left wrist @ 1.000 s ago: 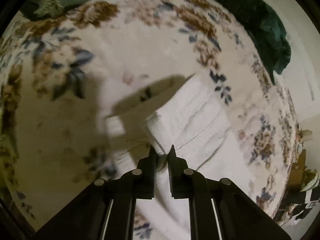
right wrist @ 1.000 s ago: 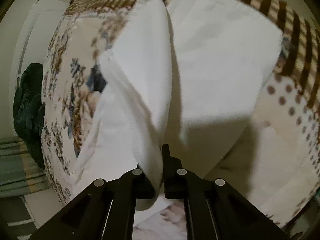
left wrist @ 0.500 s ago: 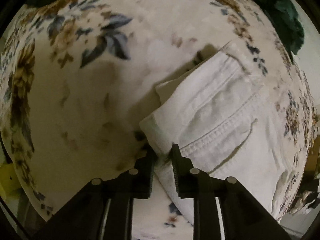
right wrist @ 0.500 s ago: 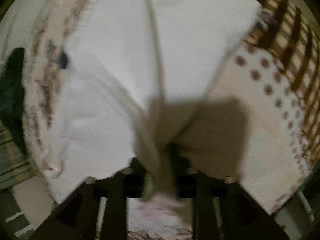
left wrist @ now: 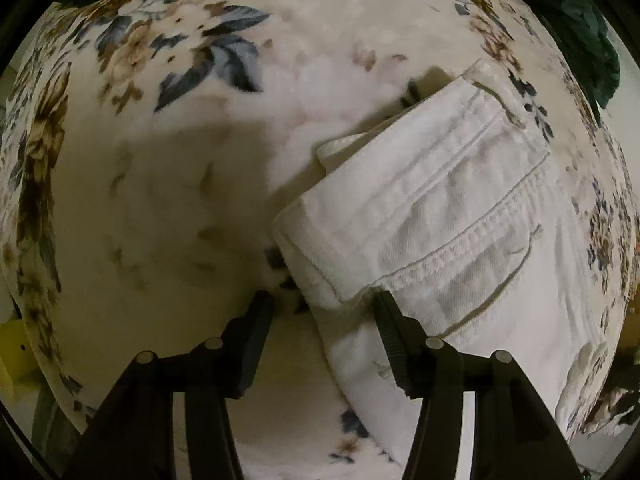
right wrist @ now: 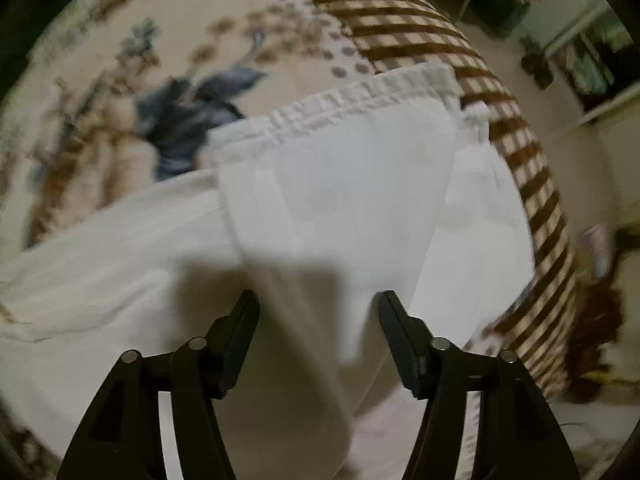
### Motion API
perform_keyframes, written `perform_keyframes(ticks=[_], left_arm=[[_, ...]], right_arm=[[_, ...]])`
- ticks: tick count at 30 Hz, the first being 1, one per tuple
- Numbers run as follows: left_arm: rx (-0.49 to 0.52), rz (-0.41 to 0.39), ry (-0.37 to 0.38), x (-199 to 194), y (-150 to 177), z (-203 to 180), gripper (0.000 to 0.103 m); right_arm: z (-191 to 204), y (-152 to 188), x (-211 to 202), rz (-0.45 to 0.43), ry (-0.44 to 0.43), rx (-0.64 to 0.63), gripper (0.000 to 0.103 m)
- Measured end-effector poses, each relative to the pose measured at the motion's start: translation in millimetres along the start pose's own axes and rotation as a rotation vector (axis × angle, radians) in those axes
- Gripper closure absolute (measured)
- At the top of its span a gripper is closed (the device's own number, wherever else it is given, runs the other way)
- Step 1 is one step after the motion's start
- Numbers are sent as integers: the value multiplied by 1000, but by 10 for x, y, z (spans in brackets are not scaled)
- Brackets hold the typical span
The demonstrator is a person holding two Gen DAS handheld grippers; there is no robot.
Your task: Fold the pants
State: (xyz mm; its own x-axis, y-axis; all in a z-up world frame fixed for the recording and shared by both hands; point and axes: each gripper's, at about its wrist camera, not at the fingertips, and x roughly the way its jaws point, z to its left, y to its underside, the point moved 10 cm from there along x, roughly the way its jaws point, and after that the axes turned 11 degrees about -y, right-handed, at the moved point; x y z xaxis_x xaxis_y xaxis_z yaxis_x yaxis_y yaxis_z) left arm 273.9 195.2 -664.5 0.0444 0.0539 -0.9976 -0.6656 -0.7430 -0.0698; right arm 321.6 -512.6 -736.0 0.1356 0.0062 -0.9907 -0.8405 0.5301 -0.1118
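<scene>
White twill pants (left wrist: 440,220) are shown stitched at the waist only leftward, hemmed only rightward; both tools, left (left wrist: 324,300) and right (right wrist: 318,300), just opened, grip nothing.

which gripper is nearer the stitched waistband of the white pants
Left. The left gripper stands open right at the waistband corner. The right gripper is open over the pant legs below the hem; no waistband shows there.

One pair of white pants (left wrist: 448,216), one floral blanket (left wrist: 160,160), two grippers.
</scene>
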Motion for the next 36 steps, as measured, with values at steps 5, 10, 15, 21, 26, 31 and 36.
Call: perform_keyframes(ticks=[5,10,15,21,26,31,36], left_arm=[[8,-10,15,-113,47,-41,52],[29,-29,7,-309,178,-10,52],[100,-43,-37,-578,449,-56,52],[327,-6,35,-820,962,-1040,52],[466,124,137,-755,1219,-2397,52],[558,205,46,-369,1368,-3119,53],[526,230,-7,-117,1400,-3142,99]], right_arm=[[-599,-264,-641,-239,-115,234,99],[-1303,34,-510,-271,-342,487,99],[-1800,656,-5,-169,-428,776,70],[-1409,704,-627,-238,-333,623,59],[46,456,-394,42,-562,505,53],[1089,215,127,217,-575,485,53],[1328,242,463,256,-475,620,81]])
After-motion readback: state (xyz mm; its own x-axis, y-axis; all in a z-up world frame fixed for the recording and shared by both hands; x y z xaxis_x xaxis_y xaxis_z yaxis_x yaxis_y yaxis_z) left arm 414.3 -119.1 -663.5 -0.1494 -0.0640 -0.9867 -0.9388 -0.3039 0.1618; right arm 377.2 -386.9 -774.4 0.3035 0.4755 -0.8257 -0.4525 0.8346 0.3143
